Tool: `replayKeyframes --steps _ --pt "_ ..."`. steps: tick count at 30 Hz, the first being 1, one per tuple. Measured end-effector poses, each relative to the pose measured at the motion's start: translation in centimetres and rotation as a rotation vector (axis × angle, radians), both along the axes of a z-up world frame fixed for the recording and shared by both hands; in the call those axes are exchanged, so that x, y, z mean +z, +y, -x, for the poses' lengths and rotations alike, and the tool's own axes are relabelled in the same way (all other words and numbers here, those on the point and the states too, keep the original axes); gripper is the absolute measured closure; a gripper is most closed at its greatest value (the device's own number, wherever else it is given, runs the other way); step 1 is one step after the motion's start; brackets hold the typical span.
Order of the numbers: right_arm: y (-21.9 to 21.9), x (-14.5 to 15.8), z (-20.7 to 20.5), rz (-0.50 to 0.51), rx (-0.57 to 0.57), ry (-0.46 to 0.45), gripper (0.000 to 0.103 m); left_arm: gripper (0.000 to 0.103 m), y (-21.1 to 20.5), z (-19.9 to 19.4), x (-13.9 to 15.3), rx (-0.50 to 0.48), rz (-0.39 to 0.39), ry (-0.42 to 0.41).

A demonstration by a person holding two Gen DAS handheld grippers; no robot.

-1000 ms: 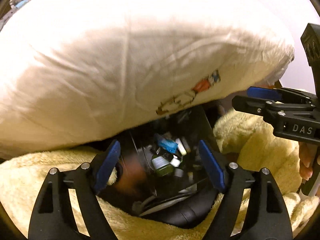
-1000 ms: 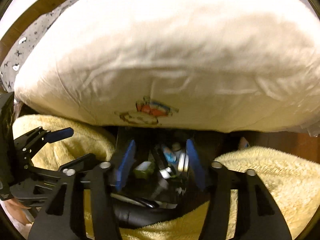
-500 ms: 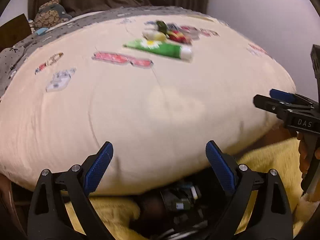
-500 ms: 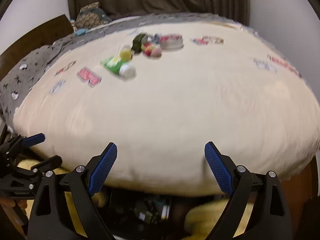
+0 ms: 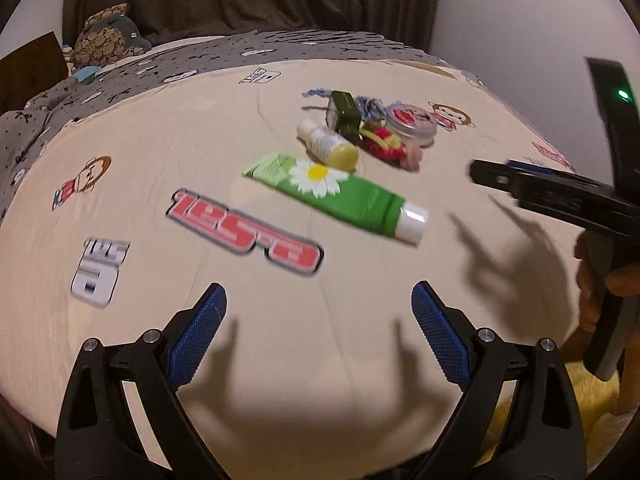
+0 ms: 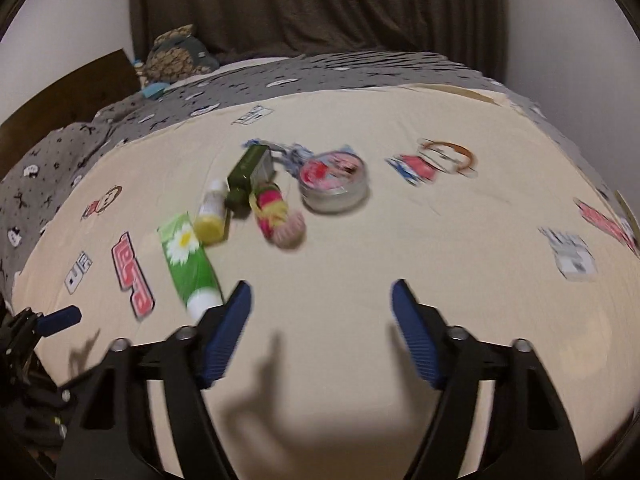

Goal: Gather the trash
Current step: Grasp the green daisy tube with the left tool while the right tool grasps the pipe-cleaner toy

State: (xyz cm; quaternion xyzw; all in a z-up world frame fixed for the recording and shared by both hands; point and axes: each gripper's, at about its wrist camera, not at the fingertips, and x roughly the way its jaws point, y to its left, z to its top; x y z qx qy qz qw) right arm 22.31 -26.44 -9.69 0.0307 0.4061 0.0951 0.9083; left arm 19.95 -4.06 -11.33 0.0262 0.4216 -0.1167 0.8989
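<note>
Bed (image 6: 460, 248) w/ cream printed sheet, grey patterned cover (image 6: 328, 76) at far end. Dark curtain (image 6: 320, 4) behind, white walls (image 5: 520, 20) both sides. Brown wood board (image 6: 64, 88) at left. Warm indoor light.

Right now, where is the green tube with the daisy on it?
The green tube lies on the cream bedspread, nearest item to both grippers, beside the yellow-capped bottle.

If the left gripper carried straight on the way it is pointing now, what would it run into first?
Most likely bare cream bedsheet: the left gripper is open and empty, angled down at the sheet short of the green tube. The tube is the nearest object beyond that, though depth is hard to judge.
</note>
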Motion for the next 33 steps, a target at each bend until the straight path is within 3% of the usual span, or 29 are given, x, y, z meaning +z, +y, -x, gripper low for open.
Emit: replayKeyframes --steps 9,12,13,16,24,29,31,33 --pt "3.2 -3.0 -7.6 -0.002 0.069 0.088 0.046 0.011 -1.7 -3.0 -0.1 -0.016 0.004 0.009" --pt "3.8 -3.7 -8.4 0.022 0.078 0.097 0.054 0.011 -1.9 -3.7 -0.3 -0.011 0.008 0.017" --pt "3.8 -3.7 -8.5 0.024 0.081 0.096 0.065 0.011 -2.0 -4.0 -0.4 -0.011 0.009 0.021" --pt "3.3 -3.5 -8.0 0.027 0.072 0.091 0.070 0.011 -2.6 -4.8 -0.7 -0.013 0.009 0.029" --pt "0.2 -1.5 -4.4 0.052 0.043 0.034 0.070 0.011 -4.3 -8.3 -1.3 0.038 0.016 0.038" --pt "-1.1 -0.5 -3.0 0.029 0.043 0.010 0.070 0.011 -5.4 -10.8 -2.7 0.110 -0.092 0.067" --pt "-1.4 -0.5 -2.5 0.024 0.048 0.012 0.070 0.011 -5.1 -10.9 -3.2 0.104 -0.072 0.096" --pt "-1.4 -0.8 -2.1 0.012 0.056 0.018 0.070 0.018 -4.9 -10.5 -3.3 0.084 -0.048 0.104"
